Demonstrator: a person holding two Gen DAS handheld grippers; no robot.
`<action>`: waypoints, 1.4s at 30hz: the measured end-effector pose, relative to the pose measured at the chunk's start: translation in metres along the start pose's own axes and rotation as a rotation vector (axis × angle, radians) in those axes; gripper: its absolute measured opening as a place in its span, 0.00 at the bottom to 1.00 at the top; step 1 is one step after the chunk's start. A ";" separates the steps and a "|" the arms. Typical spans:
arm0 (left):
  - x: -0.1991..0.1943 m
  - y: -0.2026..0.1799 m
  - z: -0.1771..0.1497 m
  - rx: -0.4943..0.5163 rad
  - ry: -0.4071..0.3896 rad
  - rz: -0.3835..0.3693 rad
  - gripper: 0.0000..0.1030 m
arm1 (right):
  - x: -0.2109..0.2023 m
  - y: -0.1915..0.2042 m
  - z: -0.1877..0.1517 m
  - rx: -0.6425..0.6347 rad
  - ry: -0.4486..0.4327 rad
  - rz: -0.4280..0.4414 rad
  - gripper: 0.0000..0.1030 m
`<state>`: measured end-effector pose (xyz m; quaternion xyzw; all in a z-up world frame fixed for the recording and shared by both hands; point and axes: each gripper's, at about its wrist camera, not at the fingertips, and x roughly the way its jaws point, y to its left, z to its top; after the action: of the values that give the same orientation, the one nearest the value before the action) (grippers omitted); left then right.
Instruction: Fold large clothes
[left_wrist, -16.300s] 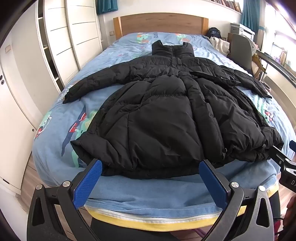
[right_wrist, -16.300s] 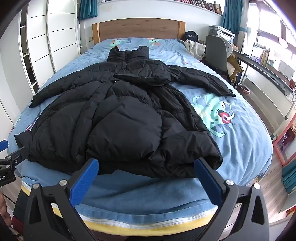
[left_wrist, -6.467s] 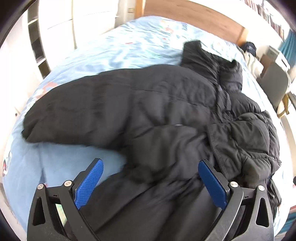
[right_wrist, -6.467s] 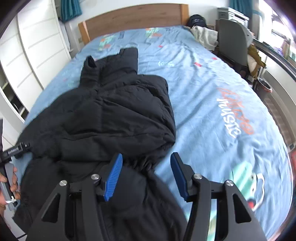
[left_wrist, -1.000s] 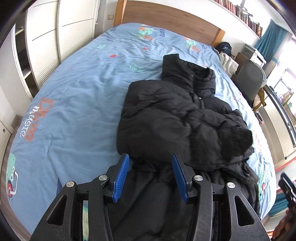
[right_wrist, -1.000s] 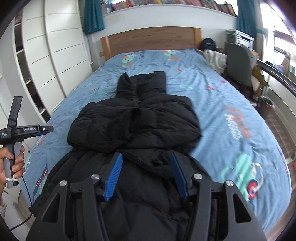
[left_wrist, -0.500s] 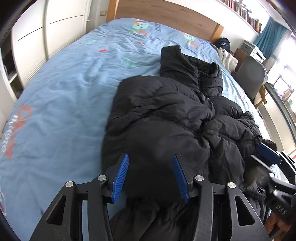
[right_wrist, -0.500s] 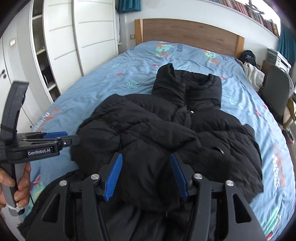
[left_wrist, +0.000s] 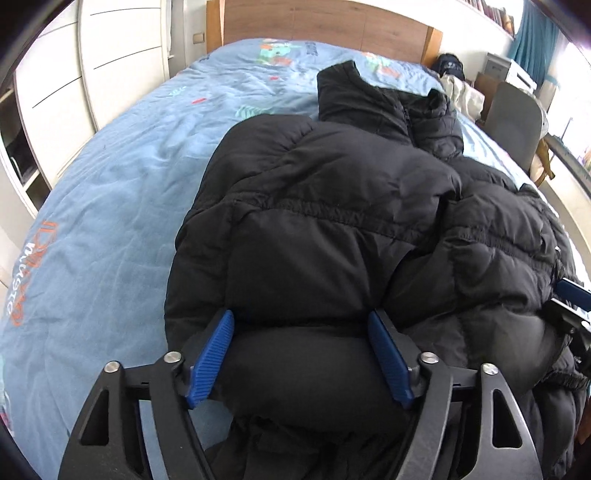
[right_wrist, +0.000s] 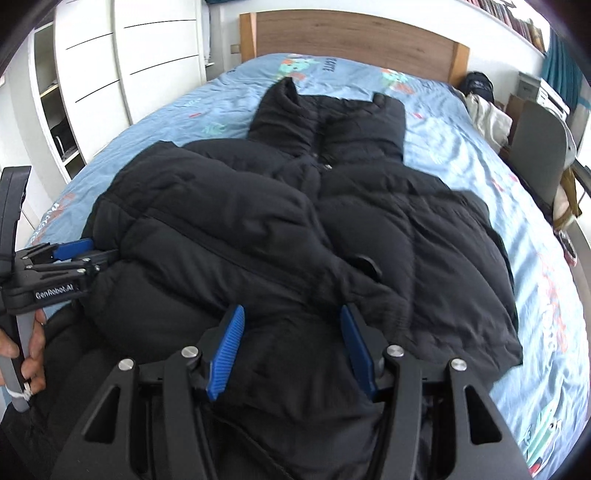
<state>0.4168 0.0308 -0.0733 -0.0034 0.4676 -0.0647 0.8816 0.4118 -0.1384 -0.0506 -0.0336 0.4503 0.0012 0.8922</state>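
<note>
Coat: black puffer coat (right_wrist: 295, 229) flat on blue bed (right_wrist: 546, 295), collar toward headboard (right_wrist: 351, 40)
Left gripper (left_wrist: 301, 325): clenched on a thick fold at the coat's left edge
Right gripper (right_wrist: 291, 314): clenched on bunched coat fabric

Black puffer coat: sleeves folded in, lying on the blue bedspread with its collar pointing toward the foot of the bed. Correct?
Not quite. The black puffer coat lies on the blue bedspread, but its collar points toward the wooden headboard, as the right wrist view shows.

Coat (left_wrist: 332, 229) hem cut off below; sleeves probably tucked under.
</note>
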 end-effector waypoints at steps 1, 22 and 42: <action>0.000 0.000 0.000 0.004 0.006 0.004 0.75 | -0.001 -0.002 -0.002 0.001 0.002 0.004 0.51; -0.019 -0.012 -0.014 0.067 -0.069 0.072 0.87 | -0.014 0.047 0.021 -0.107 -0.051 0.076 0.51; 0.003 -0.017 -0.027 0.039 -0.057 0.137 0.98 | 0.011 0.022 -0.011 -0.081 0.006 0.085 0.51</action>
<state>0.3938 0.0152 -0.0899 0.0441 0.4400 -0.0133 0.8968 0.4086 -0.1177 -0.0677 -0.0506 0.4535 0.0573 0.8880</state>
